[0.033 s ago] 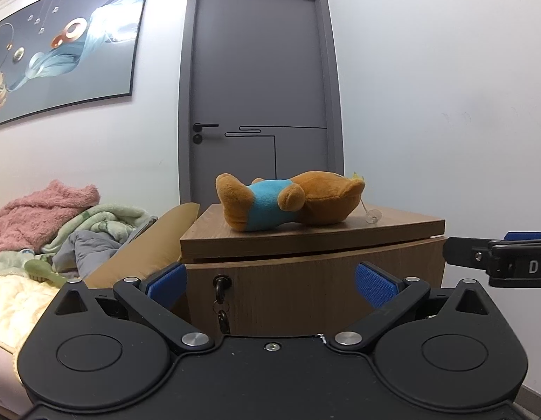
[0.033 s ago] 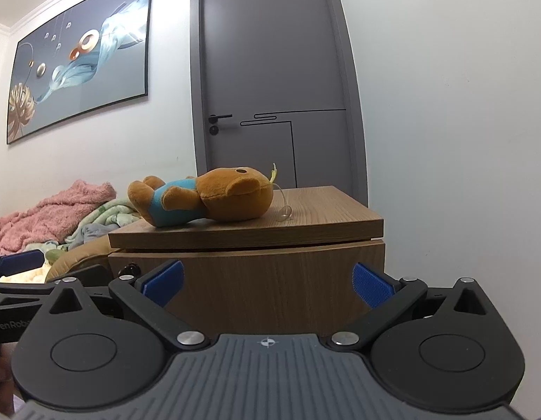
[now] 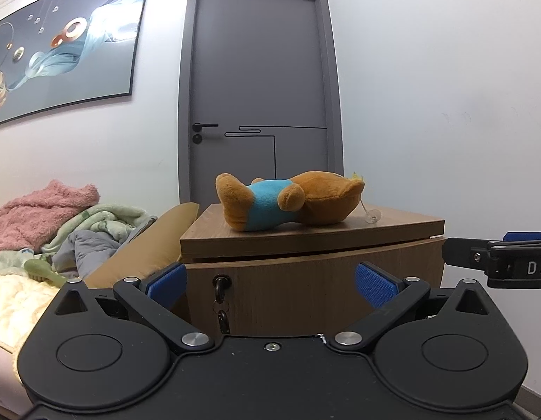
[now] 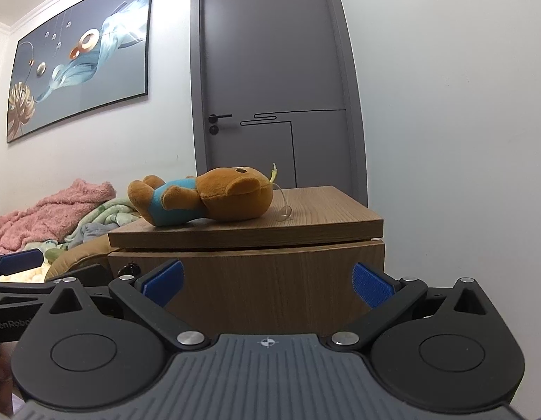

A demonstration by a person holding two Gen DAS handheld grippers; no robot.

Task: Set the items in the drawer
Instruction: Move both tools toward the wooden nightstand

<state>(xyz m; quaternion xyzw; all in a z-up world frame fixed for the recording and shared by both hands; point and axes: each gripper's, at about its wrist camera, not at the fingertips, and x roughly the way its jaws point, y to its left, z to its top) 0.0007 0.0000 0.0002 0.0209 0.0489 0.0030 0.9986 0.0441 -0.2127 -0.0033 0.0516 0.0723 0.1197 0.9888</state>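
Left gripper [image 3: 272,281] spread wide, empty, low before nightstand [image 3: 312,273]. Right gripper [image 4: 268,281] likewise spread, empty, level with left, just beside it. Bear [image 3: 288,203] lying on side atop nightstand, blue shirt, head toward right, suction cup [image 3: 372,215] on top beside head. Drawer [image 4: 249,280] closed; key [image 3: 222,281] in lock at left. Door [image 3: 259,87] behind; blankets [image 3: 42,217] on bed at left.

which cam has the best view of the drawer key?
Left wrist: the key sits in the lock on the drawer front, with a second key dangling below. Right wrist shows only a dark glimpse of it, partly hidden behind the linkage.
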